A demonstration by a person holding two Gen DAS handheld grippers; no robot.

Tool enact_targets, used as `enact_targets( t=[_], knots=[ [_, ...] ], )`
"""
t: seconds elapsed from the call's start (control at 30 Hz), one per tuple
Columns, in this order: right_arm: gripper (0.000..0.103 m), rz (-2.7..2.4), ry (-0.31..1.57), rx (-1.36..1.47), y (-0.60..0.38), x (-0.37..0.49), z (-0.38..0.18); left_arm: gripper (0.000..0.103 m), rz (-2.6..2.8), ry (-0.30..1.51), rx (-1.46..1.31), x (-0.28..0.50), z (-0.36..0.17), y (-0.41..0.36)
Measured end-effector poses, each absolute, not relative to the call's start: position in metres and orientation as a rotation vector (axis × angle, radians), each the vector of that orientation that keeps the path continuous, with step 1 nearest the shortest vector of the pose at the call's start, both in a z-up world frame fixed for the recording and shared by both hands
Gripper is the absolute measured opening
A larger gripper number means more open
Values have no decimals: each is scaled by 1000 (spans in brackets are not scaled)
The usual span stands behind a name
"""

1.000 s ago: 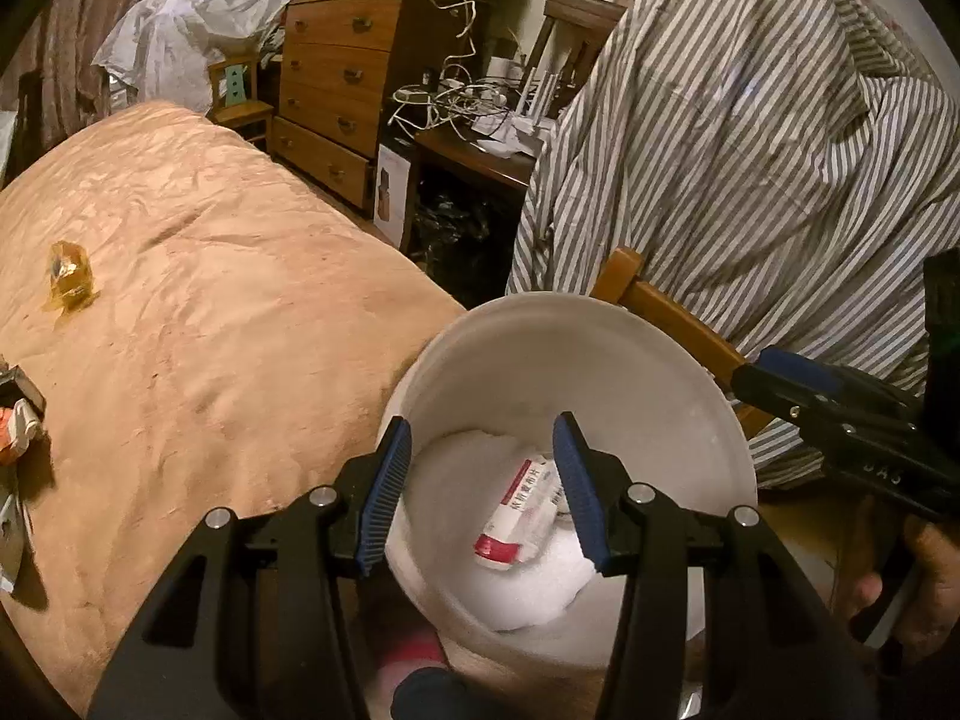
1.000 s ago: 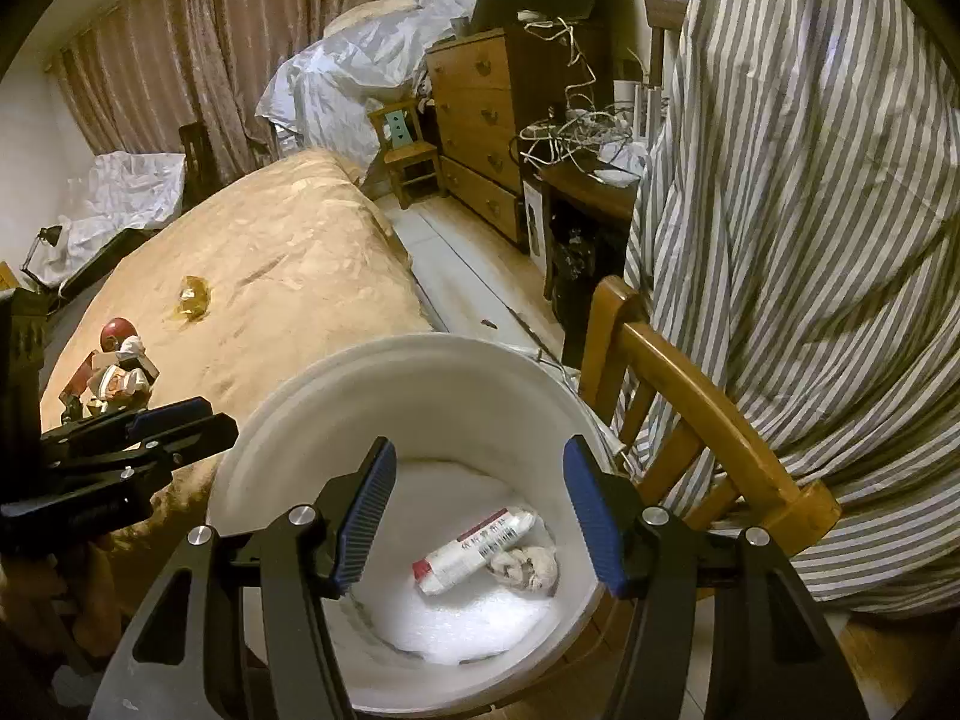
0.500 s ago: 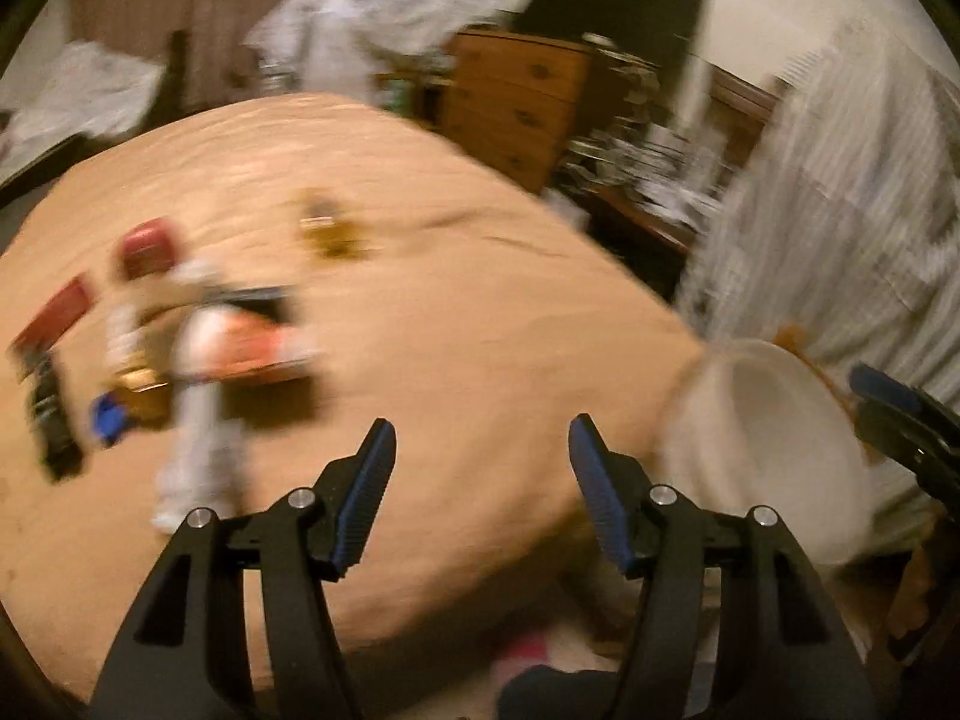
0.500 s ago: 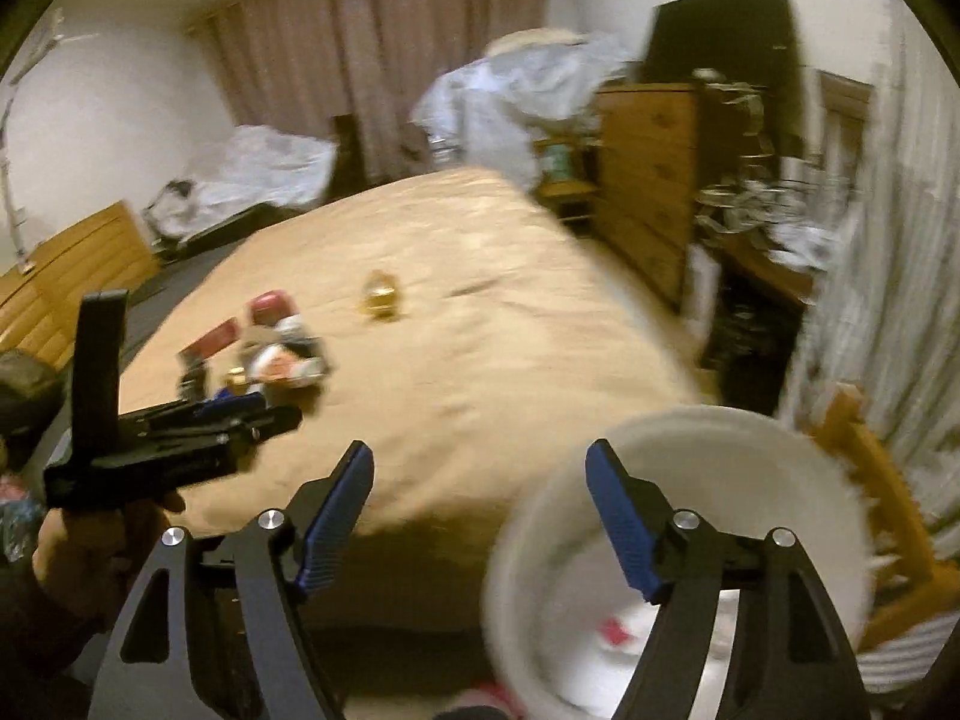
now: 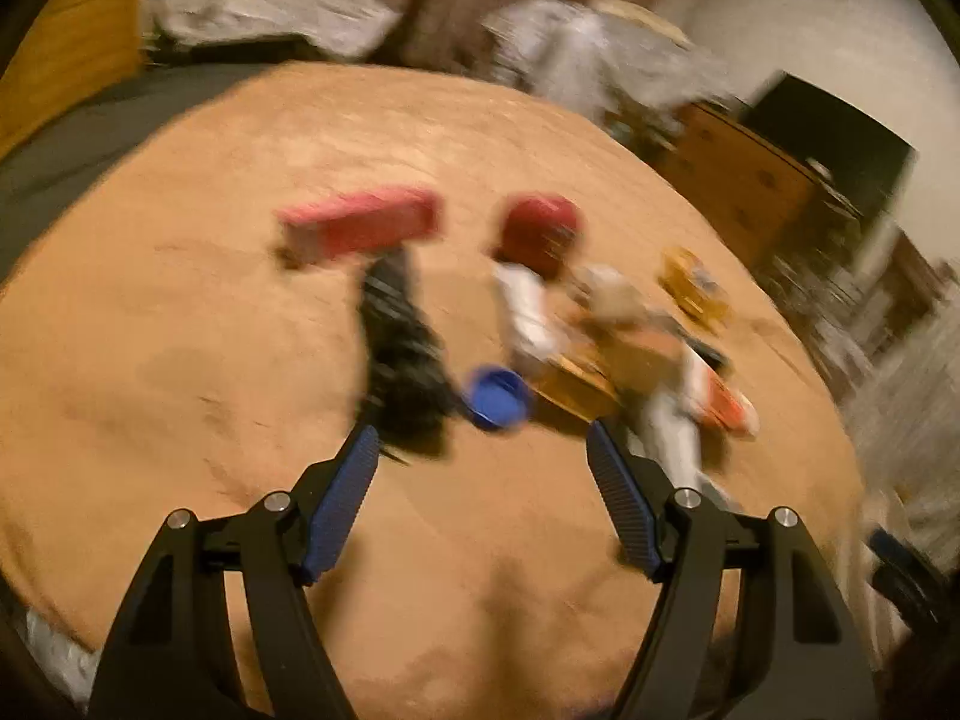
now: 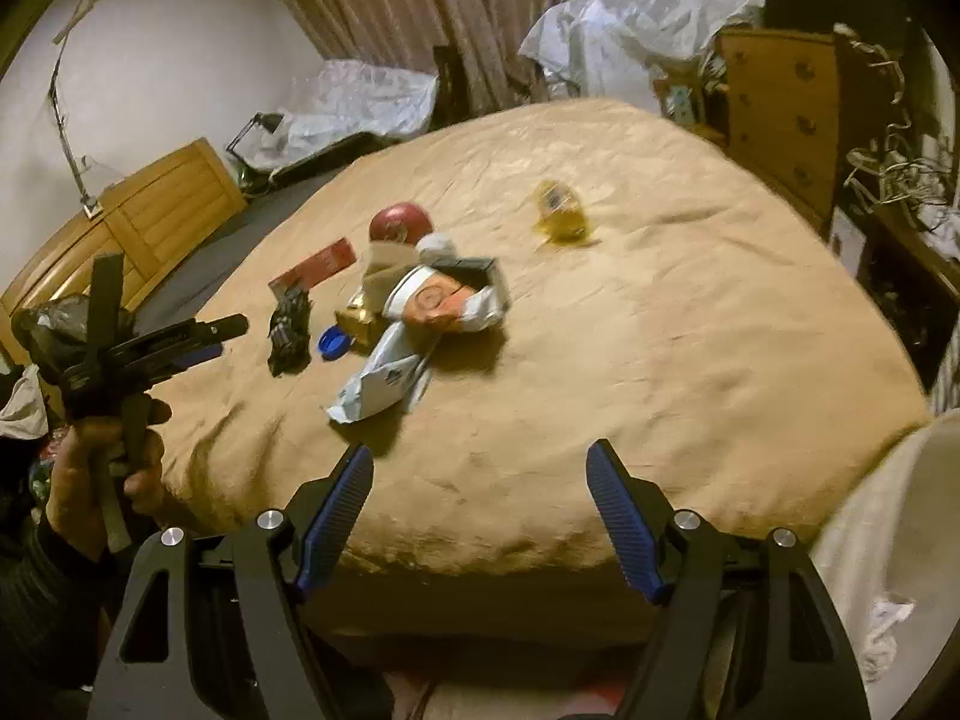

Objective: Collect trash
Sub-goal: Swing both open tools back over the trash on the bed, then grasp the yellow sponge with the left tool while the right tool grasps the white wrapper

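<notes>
Both empty: left gripper (image 5: 483, 450) fingers just been opening, nothing between; right gripper (image 6: 480, 462) wide too. Trash pile (image 6: 414, 306) mid-bed (image 6: 660, 360), bucket (image 6: 888, 540) at right edge. Tip: drop straight over blue cap (image 5: 497, 397), pinch low, don't snag blanket.

The left wrist view is smeared by motion: the litter (image 5: 558, 324) on the bed (image 5: 180, 330) shows only as coloured blobs, its labels unreadable. In the right wrist view, the white bucket (image 6: 888, 540) is cut off at the right edge, its contents mostly hidden.
</notes>
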State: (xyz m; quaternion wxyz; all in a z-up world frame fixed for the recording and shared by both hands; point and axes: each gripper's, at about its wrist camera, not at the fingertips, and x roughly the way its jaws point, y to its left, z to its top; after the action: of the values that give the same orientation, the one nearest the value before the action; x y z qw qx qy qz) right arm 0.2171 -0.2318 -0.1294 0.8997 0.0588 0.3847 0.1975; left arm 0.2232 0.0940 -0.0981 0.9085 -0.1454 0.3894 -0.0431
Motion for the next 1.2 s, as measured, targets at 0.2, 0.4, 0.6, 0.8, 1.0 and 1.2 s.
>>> enact_targets(
  t=[0.2, 0.4, 0.6, 0.8, 1.0, 1.2],
  knots=[
    [74, 427, 825, 115, -214, 238, -143, 69, -362, 902, -209, 240, -119, 19],
    [74, 411, 841, 110, -224, 249, -147, 52, -383, 987, -176, 276, -149, -14],
    [74, 422, 848, 83, -228, 261, -151, 36, -390, 1019, -174, 270, -155, -4],
    [74, 485, 859, 23, -216, 280, -155, 36, -398, 1062, -129, 251, -152, 37],
    [74, 563, 881, -154, -183, 306, -165, 51, -353, 1063, -130, 249, -157, 52],
    [74, 602, 844, -323, -150, 329, -161, 59, -422, 1017, -142, 252, -152, 63]
  ],
)
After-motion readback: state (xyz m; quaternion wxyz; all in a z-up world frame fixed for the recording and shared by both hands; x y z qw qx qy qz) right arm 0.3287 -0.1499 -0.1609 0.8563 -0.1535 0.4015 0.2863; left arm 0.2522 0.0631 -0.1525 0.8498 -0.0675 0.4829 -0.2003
